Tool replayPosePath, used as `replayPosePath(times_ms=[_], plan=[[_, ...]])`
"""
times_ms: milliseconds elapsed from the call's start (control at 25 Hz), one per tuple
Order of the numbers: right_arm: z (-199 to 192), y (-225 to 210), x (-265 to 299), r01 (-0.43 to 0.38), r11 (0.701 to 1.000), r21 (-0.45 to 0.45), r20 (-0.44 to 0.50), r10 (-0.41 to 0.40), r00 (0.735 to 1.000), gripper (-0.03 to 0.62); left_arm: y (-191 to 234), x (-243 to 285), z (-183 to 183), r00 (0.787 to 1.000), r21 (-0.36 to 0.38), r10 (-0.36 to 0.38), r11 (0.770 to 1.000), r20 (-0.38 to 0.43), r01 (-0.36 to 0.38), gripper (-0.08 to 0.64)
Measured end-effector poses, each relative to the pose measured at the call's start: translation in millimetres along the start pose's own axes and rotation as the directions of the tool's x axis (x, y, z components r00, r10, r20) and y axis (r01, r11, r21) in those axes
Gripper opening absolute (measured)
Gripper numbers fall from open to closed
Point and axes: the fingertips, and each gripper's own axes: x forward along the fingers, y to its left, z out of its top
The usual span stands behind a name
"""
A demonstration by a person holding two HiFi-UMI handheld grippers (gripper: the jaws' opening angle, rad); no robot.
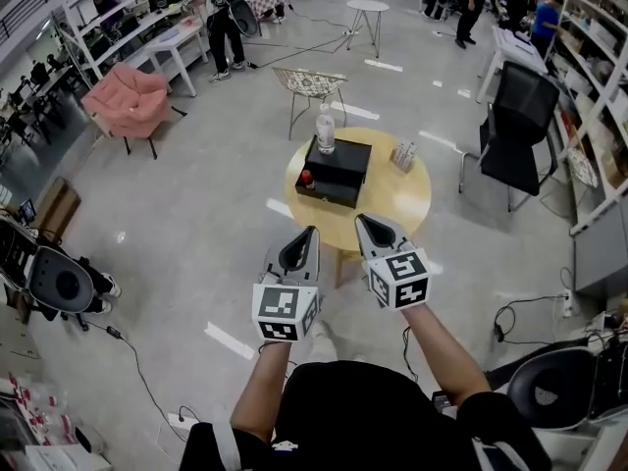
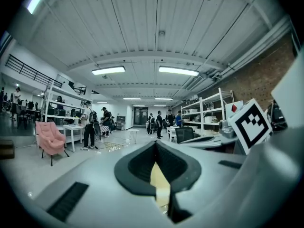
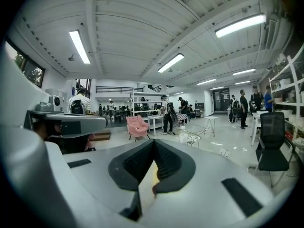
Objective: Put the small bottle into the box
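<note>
The person wears a black shirt (image 1: 363, 415) with short sleeves (image 1: 211, 447), each with a white stripe at the edge. The left tongs (image 1: 312, 232) and the right tongs (image 1: 361, 220) have light grey shells and black inner pads (image 2: 137, 165). Behind each sits a cube (image 1: 285, 310) with black-and-white square markers.

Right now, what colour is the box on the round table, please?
The box is black, clearest in head view.
</note>
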Motion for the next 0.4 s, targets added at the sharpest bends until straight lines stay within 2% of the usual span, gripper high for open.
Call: replayPosePath(times_ms=[400], plan=[[-7, 13, -31, -0.022, 1.0, 0.001, 0.009, 0.022, 1.0, 0.003, -24, -26, -4, 1.0, 0.001, 0.016, 1.0, -0.001, -0.016, 0.011]])
